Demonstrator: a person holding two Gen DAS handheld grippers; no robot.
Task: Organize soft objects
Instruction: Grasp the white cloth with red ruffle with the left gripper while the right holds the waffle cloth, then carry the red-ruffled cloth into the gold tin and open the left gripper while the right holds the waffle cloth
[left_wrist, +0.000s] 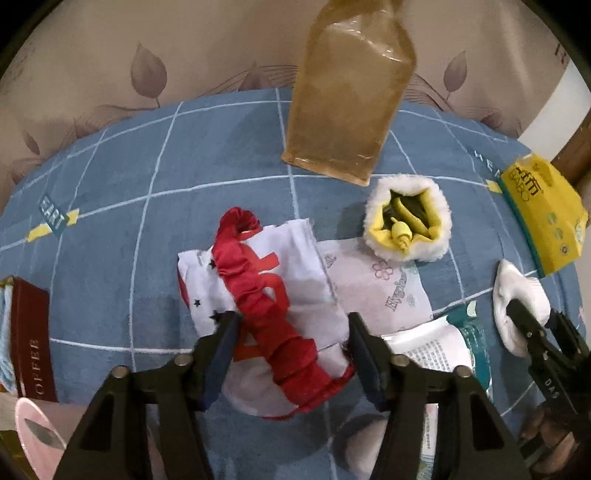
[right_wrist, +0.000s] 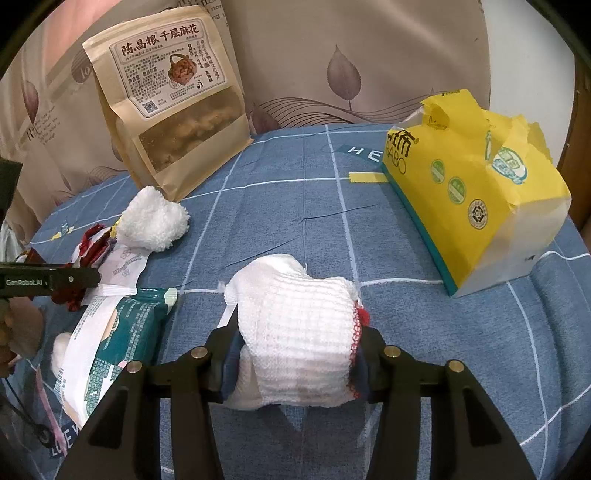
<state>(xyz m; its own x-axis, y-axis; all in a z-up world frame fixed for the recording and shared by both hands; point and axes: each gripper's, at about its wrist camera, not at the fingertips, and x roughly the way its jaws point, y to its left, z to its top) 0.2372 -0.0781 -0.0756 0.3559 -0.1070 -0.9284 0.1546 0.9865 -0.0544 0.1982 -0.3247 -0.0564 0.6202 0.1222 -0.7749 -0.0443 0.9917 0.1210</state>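
A white cloth with a red print and a ruffled red band (left_wrist: 266, 295) lies on the blue checked bedspread (left_wrist: 147, 166). My left gripper (left_wrist: 291, 328) points down over it, with the pads pressed against its two sides. In the right wrist view my right gripper (right_wrist: 297, 328) is shut on a white knitted cloth with a red edge (right_wrist: 295, 314), held just above the bedspread (right_wrist: 295, 206). That cloth (left_wrist: 517, 291) and the right gripper (left_wrist: 535, 317) also show at the right edge of the left wrist view. The left gripper (right_wrist: 85, 277) shows at the far left of the right wrist view.
A brown snack bag (left_wrist: 347, 92) leans at the back. A fluffy white and yellow piece (left_wrist: 406, 221), a pale tissue pack (left_wrist: 380, 288) and a teal wipes pack (right_wrist: 122, 339) lie mid-bed. A yellow tissue pack (right_wrist: 472, 184) sits right, a brown coffee box (left_wrist: 31, 339) left.
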